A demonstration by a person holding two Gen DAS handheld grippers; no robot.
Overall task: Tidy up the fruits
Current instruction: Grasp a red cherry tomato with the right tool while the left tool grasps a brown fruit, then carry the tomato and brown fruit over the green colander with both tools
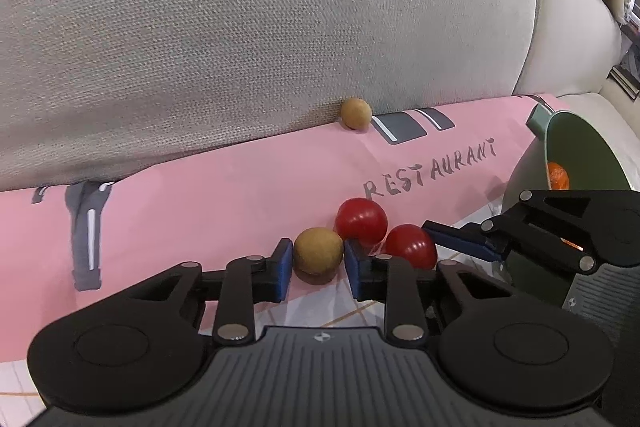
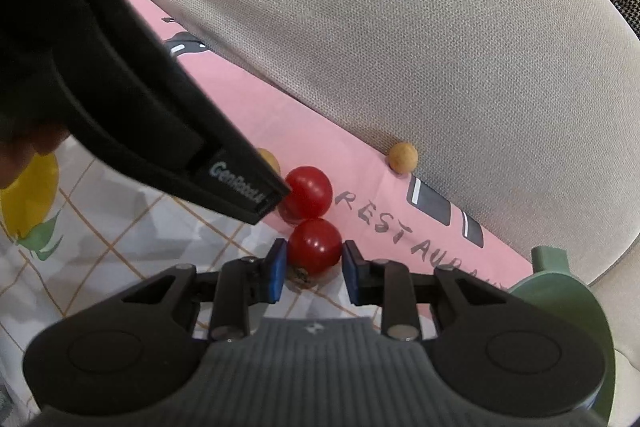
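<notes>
Pink cloth (image 1: 224, 195) reads "RESTAURANT"; left hand-held gripper (image 2: 240, 187) marked "GenRobot".

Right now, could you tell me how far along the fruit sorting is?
One orange fruit already sits in the green bowl. In hand: the left gripper brackets a tan round fruit, and the right gripper brackets a red tomato; neither looks clamped yet. Left: the second red tomato and another tan fruit against the grey cushion.
</notes>
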